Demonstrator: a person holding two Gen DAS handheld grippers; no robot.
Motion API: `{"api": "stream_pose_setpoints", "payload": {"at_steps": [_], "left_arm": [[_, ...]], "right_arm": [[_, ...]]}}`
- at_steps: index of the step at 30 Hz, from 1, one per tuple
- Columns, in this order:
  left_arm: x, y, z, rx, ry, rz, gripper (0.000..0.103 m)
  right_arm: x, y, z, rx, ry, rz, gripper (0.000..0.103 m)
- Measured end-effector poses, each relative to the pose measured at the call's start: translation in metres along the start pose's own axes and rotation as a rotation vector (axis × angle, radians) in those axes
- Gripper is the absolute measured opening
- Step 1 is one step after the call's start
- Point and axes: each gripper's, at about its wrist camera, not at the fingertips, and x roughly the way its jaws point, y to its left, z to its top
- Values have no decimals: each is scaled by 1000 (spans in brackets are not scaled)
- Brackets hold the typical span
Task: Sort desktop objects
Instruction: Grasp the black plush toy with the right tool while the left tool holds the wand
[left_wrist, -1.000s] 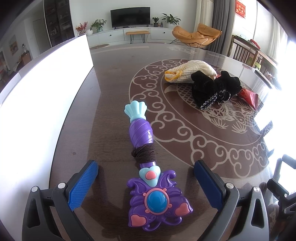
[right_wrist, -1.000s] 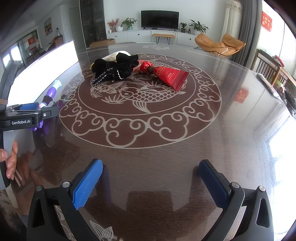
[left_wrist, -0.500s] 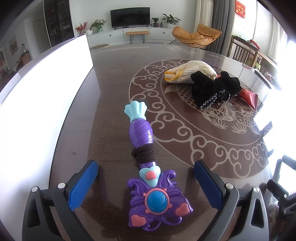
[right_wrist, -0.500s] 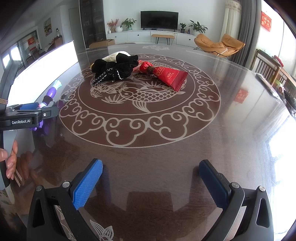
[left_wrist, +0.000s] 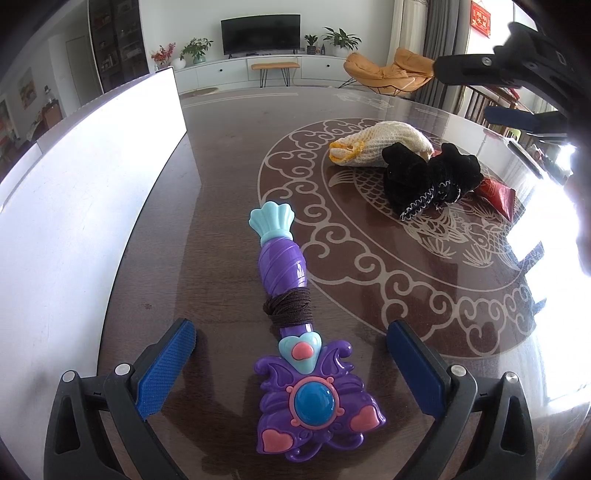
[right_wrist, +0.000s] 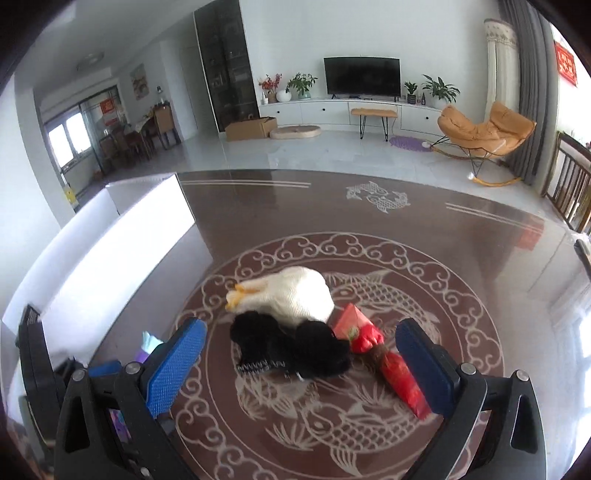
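A purple toy wand (left_wrist: 291, 321) with a teal tip and brown cord around its handle lies on the dark table, its head between the fingers of my open left gripper (left_wrist: 291, 365). Farther right lie a cream knitted pouch (left_wrist: 384, 146), a black fuzzy item (left_wrist: 428, 177) and a red packet (left_wrist: 496, 192). My right gripper (right_wrist: 303, 365) hovers open above the pile, with the black fuzzy item (right_wrist: 291, 347) between its blue pads, the cream pouch (right_wrist: 295, 295) just beyond and the red packet (right_wrist: 384, 354) by the right pad. The right gripper (left_wrist: 517, 96) shows at the left wrist view's upper right.
A white box wall (left_wrist: 85, 192) runs along the table's left side, also seen as a white box (right_wrist: 110, 254) in the right wrist view. The left gripper's body (right_wrist: 40, 369) sits at the lower left there. Wooden chairs (right_wrist: 569, 184) stand past the table's right edge.
My right gripper has risen and swung forward and left over the pile of black, cream and red items. The left gripper and wand have stayed put.
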Motion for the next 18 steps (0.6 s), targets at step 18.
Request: {"api": "stream_pose_setpoints", "payload": {"at_steps": [18], "left_arm": [[0, 0, 0, -1, 0, -2, 103]], "right_arm": [[15, 17, -57, -134, 355, 103, 76]]}}
